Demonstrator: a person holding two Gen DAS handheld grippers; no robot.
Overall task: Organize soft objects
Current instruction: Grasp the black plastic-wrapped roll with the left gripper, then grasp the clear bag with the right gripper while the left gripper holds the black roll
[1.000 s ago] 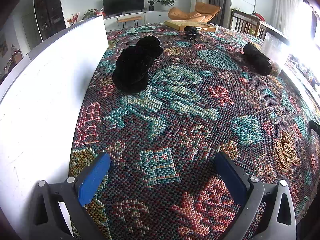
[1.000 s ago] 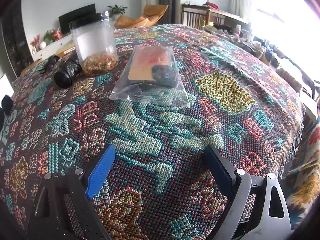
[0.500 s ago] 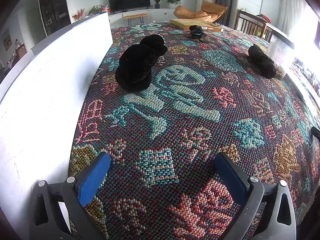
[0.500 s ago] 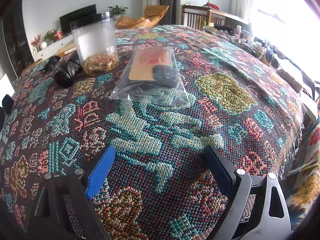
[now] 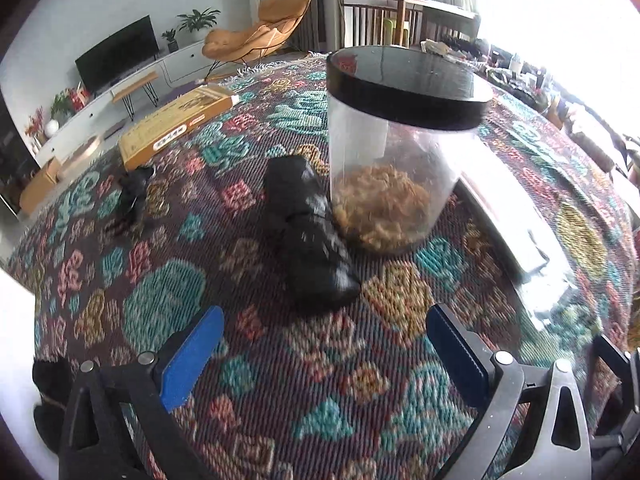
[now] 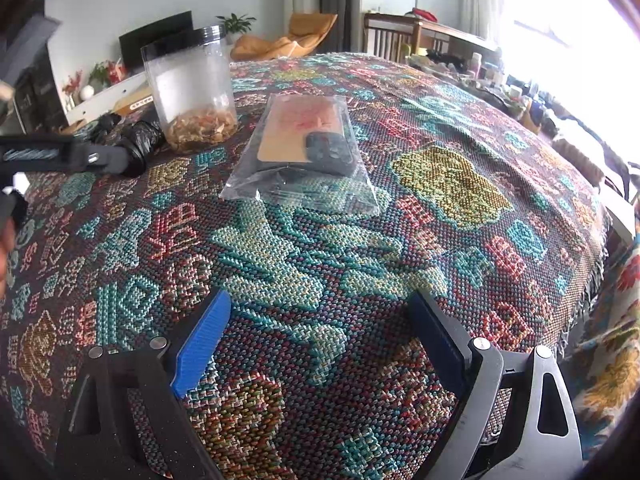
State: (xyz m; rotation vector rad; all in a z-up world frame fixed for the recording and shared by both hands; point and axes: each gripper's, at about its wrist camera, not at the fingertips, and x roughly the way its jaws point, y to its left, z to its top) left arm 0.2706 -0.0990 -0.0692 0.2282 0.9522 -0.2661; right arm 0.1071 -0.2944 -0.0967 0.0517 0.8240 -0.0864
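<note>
A black soft roll (image 5: 310,236) lies on the patterned tablecloth (image 5: 168,300), just left of a clear jar. My left gripper (image 5: 324,352) is open and empty, its jaws spread just short of the roll's near end. The roll also shows in the right wrist view (image 6: 140,146), partly behind the left gripper's body. A smaller black soft item (image 5: 134,196) lies further left. Another black soft piece (image 5: 50,392) sits at the lower left edge. My right gripper (image 6: 320,340) is open and empty over the cloth, well short of a clear plastic bag (image 6: 306,152).
A clear jar with a black lid (image 5: 400,152) holding dried flakes stands right of the roll; it shows in the right wrist view (image 6: 192,92) too. A flat yellow box (image 5: 176,128) lies at the table's far edge. The table edge (image 6: 600,240) drops off at right.
My left gripper has swung right and forward, from facing the black pile by the white board to facing the black roll beside the jar. The right gripper has barely moved.
</note>
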